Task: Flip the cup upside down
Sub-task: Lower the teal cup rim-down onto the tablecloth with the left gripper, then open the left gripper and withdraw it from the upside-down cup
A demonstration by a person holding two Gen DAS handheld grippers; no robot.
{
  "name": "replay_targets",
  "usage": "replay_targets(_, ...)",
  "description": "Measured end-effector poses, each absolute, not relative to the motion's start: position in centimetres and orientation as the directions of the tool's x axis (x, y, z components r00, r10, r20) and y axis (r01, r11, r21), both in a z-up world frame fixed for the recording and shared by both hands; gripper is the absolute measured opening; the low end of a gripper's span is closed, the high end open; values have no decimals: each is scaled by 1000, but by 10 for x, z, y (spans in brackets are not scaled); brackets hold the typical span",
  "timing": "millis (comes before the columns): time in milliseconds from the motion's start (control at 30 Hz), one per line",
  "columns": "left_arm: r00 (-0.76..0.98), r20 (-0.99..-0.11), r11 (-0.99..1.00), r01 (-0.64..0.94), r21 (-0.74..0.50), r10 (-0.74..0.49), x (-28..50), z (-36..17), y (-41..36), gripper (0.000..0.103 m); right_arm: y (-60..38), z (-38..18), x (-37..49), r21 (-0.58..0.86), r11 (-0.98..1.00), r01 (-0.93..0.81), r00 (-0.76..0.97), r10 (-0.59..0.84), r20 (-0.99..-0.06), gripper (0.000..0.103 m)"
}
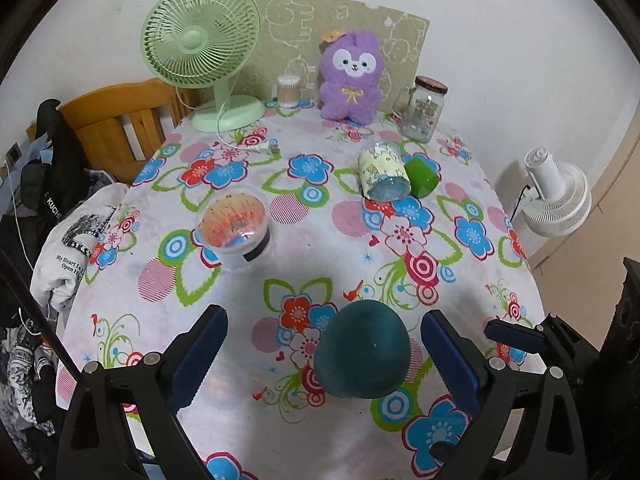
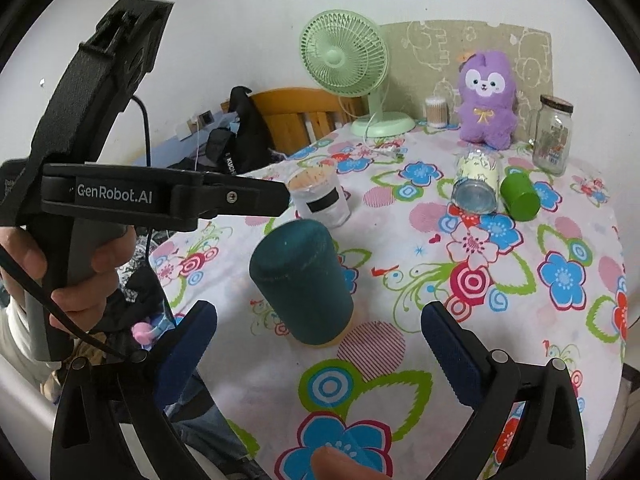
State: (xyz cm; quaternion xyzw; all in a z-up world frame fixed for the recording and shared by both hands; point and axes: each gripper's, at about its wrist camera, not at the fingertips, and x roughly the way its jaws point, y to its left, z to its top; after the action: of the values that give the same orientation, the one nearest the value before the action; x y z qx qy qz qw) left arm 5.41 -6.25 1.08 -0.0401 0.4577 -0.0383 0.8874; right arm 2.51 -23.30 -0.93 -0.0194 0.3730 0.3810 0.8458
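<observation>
A dark teal cup (image 1: 362, 354) stands upside down on the floral tablecloth (image 1: 312, 248), closed base up; it also shows in the right wrist view (image 2: 302, 280). My left gripper (image 1: 324, 356) is open, its blue pads either side of the cup without touching. My right gripper (image 2: 318, 344) is open and empty, just in front of the cup. The right gripper's blue fingers (image 1: 514, 336) show at the right edge of the left wrist view. The left gripper's body (image 2: 160, 196) shows at left in the right wrist view.
A clear cup with a black label (image 1: 236, 232) stands upright at left. A patterned cup (image 1: 384, 172) and a green cup (image 1: 422, 176) lie on their sides. A green fan (image 1: 204, 52), purple plush (image 1: 352, 76), cotton-swab pot (image 1: 289, 91) and glass jar (image 1: 424, 110) line the back.
</observation>
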Motion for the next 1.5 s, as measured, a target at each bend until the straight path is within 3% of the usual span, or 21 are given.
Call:
replay_targets(800,745,-664,996,10,-85,-64,19,25,-22,103,-236,31,6,242,841,-483,621,524,-583,103)
replay_targets(1500,689,-715,993,59,-102,-115,-15,-13,-15,103,-217,11,-20,232,876,-424,625,468,-625,103)
